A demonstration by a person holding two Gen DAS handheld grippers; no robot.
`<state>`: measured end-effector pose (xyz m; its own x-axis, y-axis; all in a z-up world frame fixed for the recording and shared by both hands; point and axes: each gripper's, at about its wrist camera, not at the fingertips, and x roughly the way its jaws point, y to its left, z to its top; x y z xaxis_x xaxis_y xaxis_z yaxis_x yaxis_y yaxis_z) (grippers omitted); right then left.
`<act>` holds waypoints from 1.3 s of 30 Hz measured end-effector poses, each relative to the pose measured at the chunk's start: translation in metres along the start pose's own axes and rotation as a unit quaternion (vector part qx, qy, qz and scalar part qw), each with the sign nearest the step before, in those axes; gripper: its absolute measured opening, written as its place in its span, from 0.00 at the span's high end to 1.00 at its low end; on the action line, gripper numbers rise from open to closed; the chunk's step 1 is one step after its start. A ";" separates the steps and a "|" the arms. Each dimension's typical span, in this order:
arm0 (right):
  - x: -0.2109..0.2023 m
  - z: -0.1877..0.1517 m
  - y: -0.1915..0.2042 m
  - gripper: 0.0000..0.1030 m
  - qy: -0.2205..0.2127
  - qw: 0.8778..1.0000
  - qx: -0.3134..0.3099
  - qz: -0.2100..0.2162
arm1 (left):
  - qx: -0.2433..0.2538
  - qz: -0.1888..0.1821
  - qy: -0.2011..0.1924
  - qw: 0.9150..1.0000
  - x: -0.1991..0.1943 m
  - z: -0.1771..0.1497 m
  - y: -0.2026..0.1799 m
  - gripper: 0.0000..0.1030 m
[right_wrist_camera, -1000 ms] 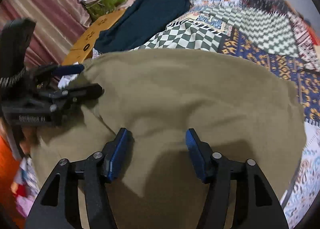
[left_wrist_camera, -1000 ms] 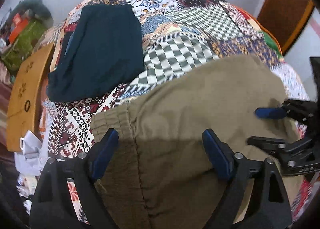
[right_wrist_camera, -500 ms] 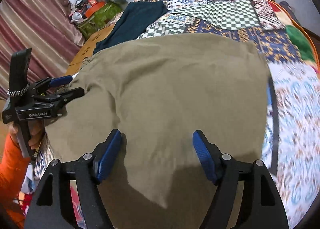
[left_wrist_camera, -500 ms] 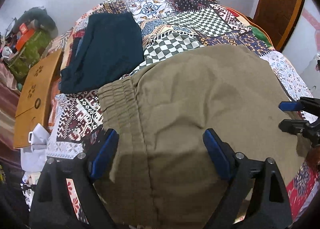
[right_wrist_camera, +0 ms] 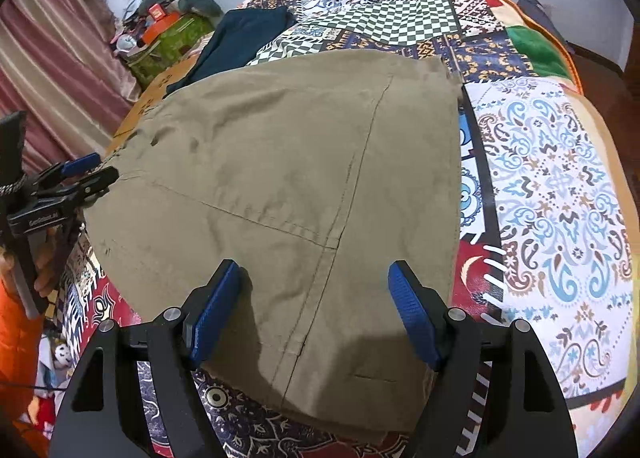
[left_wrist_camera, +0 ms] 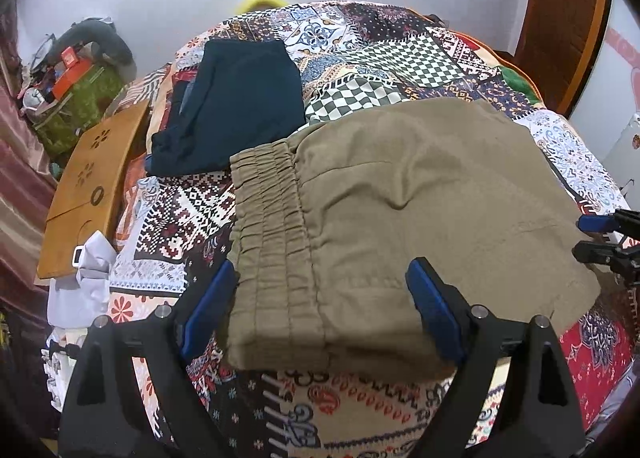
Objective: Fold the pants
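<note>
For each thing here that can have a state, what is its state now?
Khaki pants: folded, flat on the quilt, held by neither gripper.
Dark garment: folded, lying apart from the pants.
Left gripper: jaws open, above the waistband end.
Right gripper: jaws open, above the other end.
Quilt: spread flat.

A patchwork quilt (left_wrist_camera: 400, 69) of checks, paisley and geometric prints covers the bed; a folded dark teal garment (left_wrist_camera: 236, 105) lies flat on it toward eleven o'clock in the left wrist view; a wooden board (left_wrist_camera: 92, 185) with flower-shaped cut-outs leans at the bed's edge at nine o'clock, a crumpled white cloth (left_wrist_camera: 84, 282) just below it; at ten o'clock a green box (left_wrist_camera: 76, 105) sits heaped with clutter, an orange carton (left_wrist_camera: 70, 69) among it; something yellow (left_wrist_camera: 262, 1), perhaps a cushion, peeks over the far edge at twelve; a brown wooden door (left_wrist_camera: 568, 17) stands at two o'clock; striped pink curtains (right_wrist_camera: 52, 57) hang at ten o'clock in the right wrist view.
</note>
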<state>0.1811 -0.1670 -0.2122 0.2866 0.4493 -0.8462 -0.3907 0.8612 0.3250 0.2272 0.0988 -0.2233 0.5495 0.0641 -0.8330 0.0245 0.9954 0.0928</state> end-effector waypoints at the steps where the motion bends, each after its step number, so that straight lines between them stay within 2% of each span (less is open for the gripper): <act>1: -0.003 0.001 0.002 0.29 -0.004 1.000 -0.003 -0.003 | 0.000 0.001 -0.001 1.000 -0.003 -0.001 0.001 0.14; 7: -0.026 0.016 0.021 0.29 -0.054 0.998 -0.023 -0.006 | -0.028 0.003 -0.021 0.999 -0.030 -0.004 0.013 0.14; 12: -0.043 0.030 0.056 0.28 -0.107 0.992 -0.072 -0.007 | -0.094 -0.020 -0.033 0.995 -0.049 -0.004 0.036 0.13; 15: -0.038 0.032 0.077 0.27 -0.117 0.988 -0.098 -0.002 | -0.122 -0.040 -0.023 0.991 -0.049 -0.008 0.045 0.13; 19: -0.014 0.030 0.091 0.26 -0.100 0.988 -0.118 0.001 | -0.143 -0.072 0.002 0.987 -0.041 -0.020 0.045 0.13; 24: 0.022 0.023 0.088 0.26 -0.045 0.994 -0.103 0.004 | -0.149 -0.115 0.041 0.981 -0.029 -0.035 0.033 0.13; 27: 0.025 0.018 0.084 0.24 -0.044 0.995 -0.092 0.011 | -0.152 -0.143 0.059 0.976 -0.022 -0.041 0.026 0.13; 29: 0.025 0.018 0.082 0.23 -0.039 0.995 -0.091 0.014 | -0.167 -0.178 0.065 0.968 -0.016 -0.044 0.025 0.10; 31: 0.026 0.017 0.083 0.23 -0.036 0.995 -0.091 0.016 | -0.182 -0.191 0.062 0.963 -0.013 -0.042 0.027 0.07; 36: 0.027 0.017 0.084 0.22 -0.035 0.995 -0.090 0.019 | -0.230 -0.240 0.061 0.941 0.003 -0.030 0.040 0.04; 39: 0.028 0.015 0.083 0.22 -0.035 0.996 -0.083 0.024 | -0.236 -0.247 0.056 0.938 0.011 -0.021 0.044 0.05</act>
<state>0.1696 -0.0797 -0.2032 0.3230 0.5088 -0.7980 -0.5422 0.7905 0.2846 0.2162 0.1449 -0.2397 0.4763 -0.4332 -0.7652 -0.1347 0.8240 -0.5504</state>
